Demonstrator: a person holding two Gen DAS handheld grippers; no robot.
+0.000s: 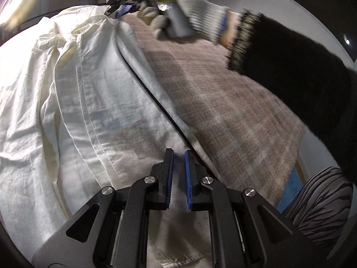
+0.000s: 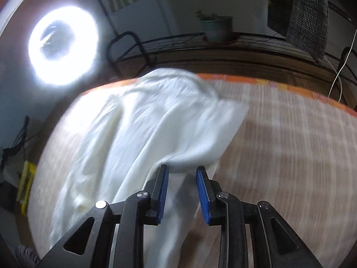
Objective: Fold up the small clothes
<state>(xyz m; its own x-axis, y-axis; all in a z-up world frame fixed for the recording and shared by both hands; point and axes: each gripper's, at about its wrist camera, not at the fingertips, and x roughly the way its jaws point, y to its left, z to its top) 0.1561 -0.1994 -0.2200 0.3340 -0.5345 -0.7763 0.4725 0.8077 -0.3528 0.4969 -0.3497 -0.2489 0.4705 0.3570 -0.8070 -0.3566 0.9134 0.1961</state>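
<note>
White shirt lies spread across the worktop ready for folding; left gripper fingers nearly pressed together on nothing, right gripper fingers spread, empty.

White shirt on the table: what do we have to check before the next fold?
1. White wrinkled shirt lies on the beige checked tablecloth: ok.
2. Shirt lies smooth and flat: not ok. It is creased and bunched at its far end.
3. Right gripper has its jaws apart, with no pad pressing the cloth: ok.
4. Left gripper has hold of the shirt: cannot tell. It is shut just above the cloth.
5. Grey gloved hand is well away from the left gripper: ok.
6. Right wrist view is sharp enough to aim by: not ok, it is blurred.
</note>
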